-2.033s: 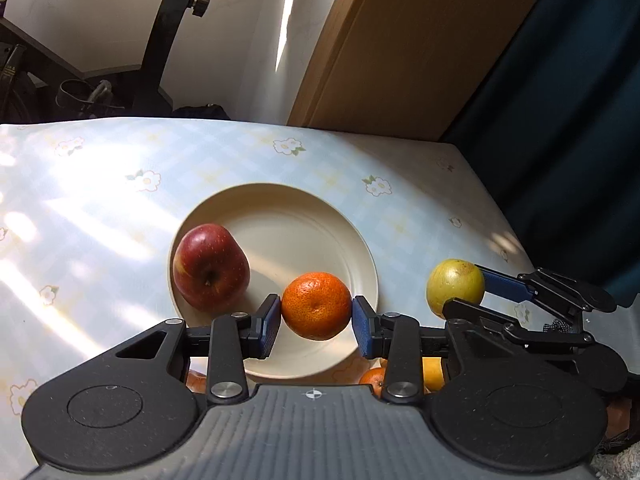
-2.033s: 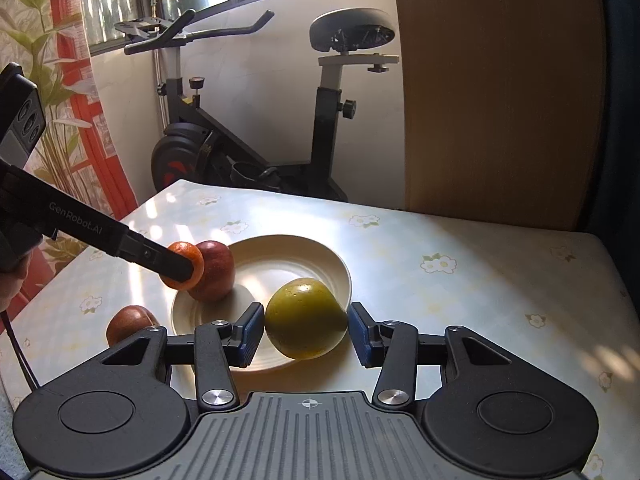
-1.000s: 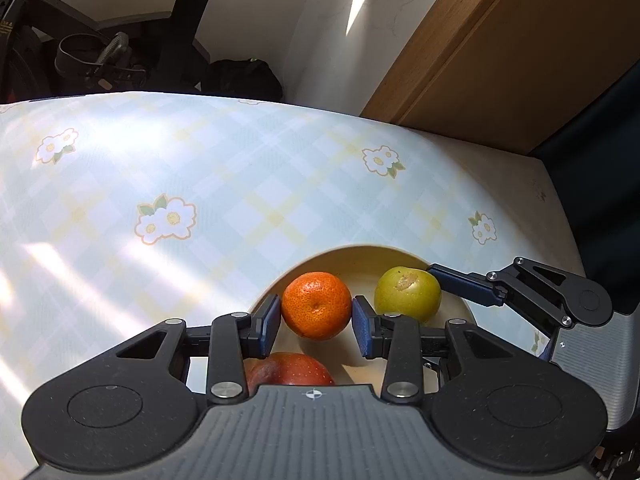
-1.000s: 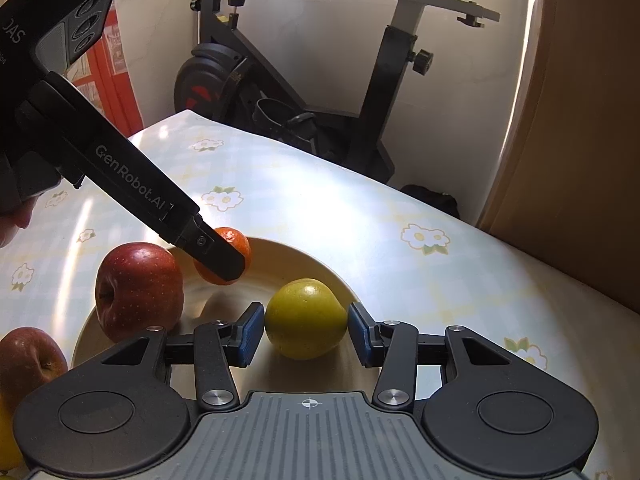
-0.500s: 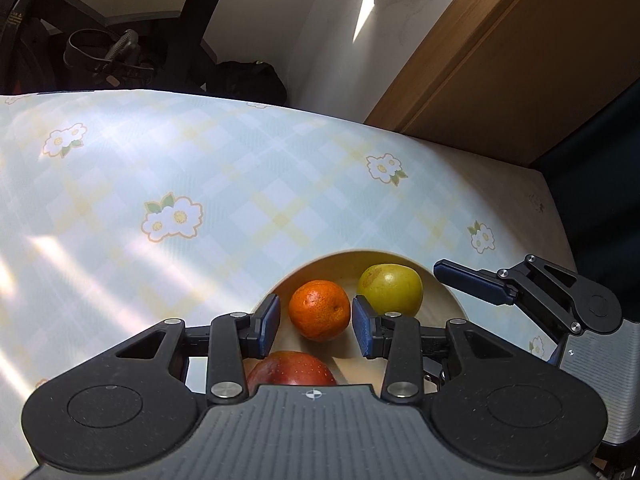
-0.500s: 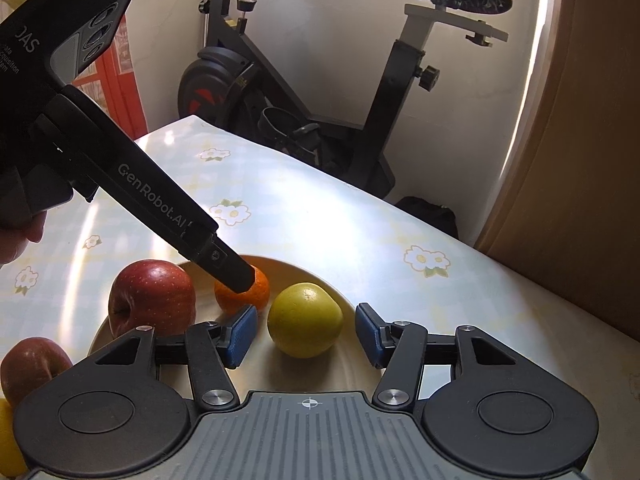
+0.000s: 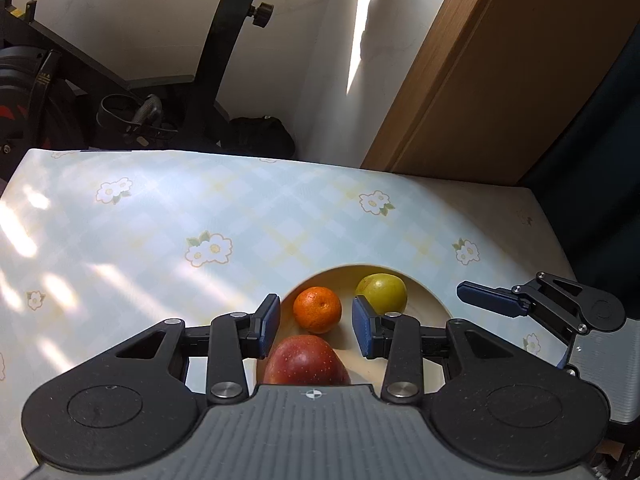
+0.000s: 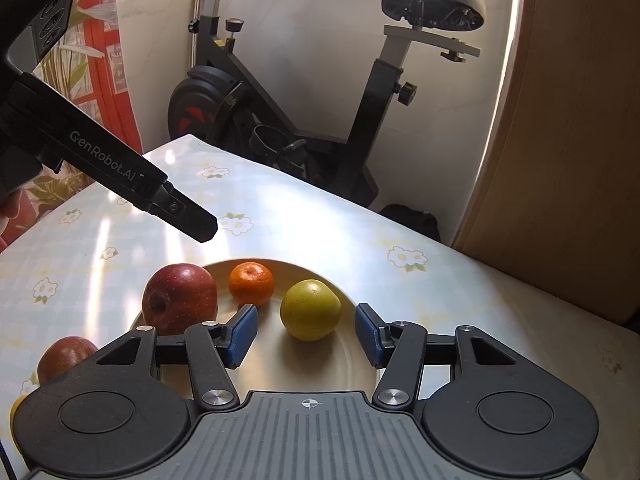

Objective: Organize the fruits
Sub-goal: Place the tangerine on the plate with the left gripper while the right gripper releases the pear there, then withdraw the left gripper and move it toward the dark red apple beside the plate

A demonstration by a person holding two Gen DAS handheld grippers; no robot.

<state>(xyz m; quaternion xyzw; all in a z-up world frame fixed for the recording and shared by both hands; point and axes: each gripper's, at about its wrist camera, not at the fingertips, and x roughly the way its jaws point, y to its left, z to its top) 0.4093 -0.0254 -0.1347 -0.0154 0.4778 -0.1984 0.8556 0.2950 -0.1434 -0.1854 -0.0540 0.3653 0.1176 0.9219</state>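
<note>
Left wrist view
Left gripper [image 7: 316, 326]: its two blue pads are spread apart and hold nothing.
Orange [image 7: 317, 309]: it sits on the plate, in the gap between the pads, and touches neither one.
Red apple [image 7: 306, 361]: it sits on the plate, close under the camera, just beside the orange.
Green fruit [image 7: 382, 292]: it sits on the plate, to the right of the orange.
Plate [image 7: 426, 294]: cream and round, it rests on the table.
Table [image 7: 160, 240]: it has a pale checked cloth with small white flowers.
Right gripper [image 7: 488, 298]: it pokes in from the right, near the plate rim. Only one blue pad shows here.

Right wrist view
Right gripper [image 8: 306, 334]: its blue pads are wide apart and hold nothing.
Green fruit [image 8: 311, 309]: it sits on the plate [image 8: 352, 360] between the pads, with a gap on each side.
Orange [image 8: 251, 283]: on the plate, behind the green fruit.
Red apple [image 8: 180, 298]: on the plate, at the left, next to the orange.
Second apple [image 8: 66, 356]: it lies on the table [image 8: 320, 232], off the plate, at the left.
Yellow fruit [image 8: 16, 410]: just a bit shows at the left edge.
Left gripper [image 8: 200, 230]: it hangs in the air above the plate. White letters on its side read "GenRobot.AI".
Bike [image 8: 304, 92]: a black exercise bike stands behind the table.
</note>
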